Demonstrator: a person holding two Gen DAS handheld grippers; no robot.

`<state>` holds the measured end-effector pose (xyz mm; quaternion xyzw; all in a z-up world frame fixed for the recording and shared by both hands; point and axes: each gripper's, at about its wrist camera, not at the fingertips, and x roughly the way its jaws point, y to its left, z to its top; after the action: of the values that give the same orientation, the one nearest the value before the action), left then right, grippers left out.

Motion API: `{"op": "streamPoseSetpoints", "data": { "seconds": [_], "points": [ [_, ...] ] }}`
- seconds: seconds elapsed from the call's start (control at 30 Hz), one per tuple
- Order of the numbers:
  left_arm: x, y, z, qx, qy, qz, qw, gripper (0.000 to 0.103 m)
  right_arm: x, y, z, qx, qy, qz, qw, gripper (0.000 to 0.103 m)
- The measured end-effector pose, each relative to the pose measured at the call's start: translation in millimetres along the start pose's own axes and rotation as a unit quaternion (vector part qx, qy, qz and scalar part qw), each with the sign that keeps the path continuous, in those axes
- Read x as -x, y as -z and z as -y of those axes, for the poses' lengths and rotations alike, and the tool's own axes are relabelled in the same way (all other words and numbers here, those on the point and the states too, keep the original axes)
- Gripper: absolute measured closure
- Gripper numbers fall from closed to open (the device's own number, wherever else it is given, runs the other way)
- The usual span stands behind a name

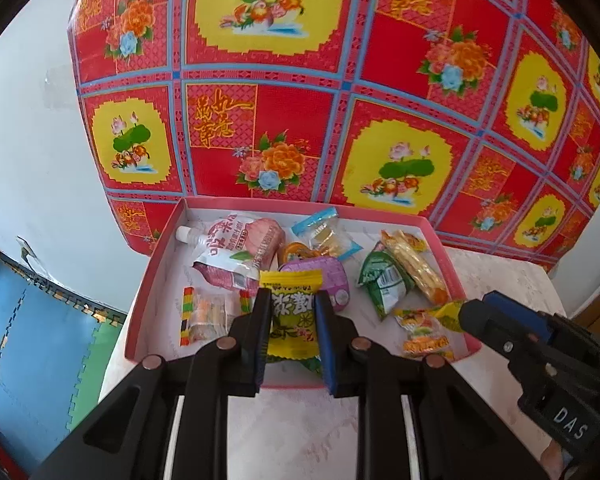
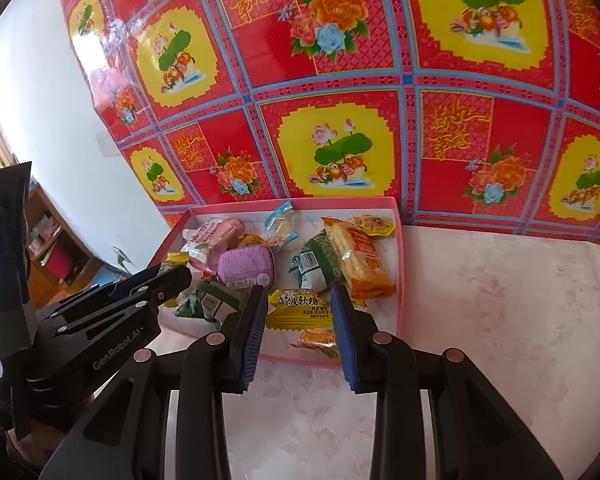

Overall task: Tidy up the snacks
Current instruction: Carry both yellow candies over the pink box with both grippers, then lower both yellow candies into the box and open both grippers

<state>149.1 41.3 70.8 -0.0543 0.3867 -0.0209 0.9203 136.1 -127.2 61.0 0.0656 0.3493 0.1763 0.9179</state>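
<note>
Candy in a yellow wrapper [image 1: 290, 316] sits upright between the fingers of the left gripper [image 1: 290, 312], pinched from both sides and held over the near edge of the pink box [image 1: 140, 312]. The right gripper [image 2: 300, 312] clamps a second yellow candy [image 2: 300, 308] crosswise (its printed face turned to the camera), the wrapper ends sticking out past each blue pad; its fingers stand a little wider than the left ones. Both candies hang above the box's front part, which rests on the pale marbled bench [image 2: 500, 300] against a red patterned sheet [image 2: 340, 80]. Inside lie a purple tin [image 2: 246, 266], a pink spouted pouch [image 1: 236, 248], green packets [image 1: 384, 284] and an orange pack [image 2: 360, 256]. Whether either candy touches the snacks beneath is hard to judge.
</note>
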Motion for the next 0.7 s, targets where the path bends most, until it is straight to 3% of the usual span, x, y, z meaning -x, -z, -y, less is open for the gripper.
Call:
{"op": "streamPoseSetpoints", "data": {
  "seconds": [0.7],
  "points": [
    [-41, -2, -19, 0.022, 0.004, -0.019, 0.9996, 0.081, -55, 3, 3, -0.016, 0.007, -0.054, 0.998, 0.069]
  ]
}}
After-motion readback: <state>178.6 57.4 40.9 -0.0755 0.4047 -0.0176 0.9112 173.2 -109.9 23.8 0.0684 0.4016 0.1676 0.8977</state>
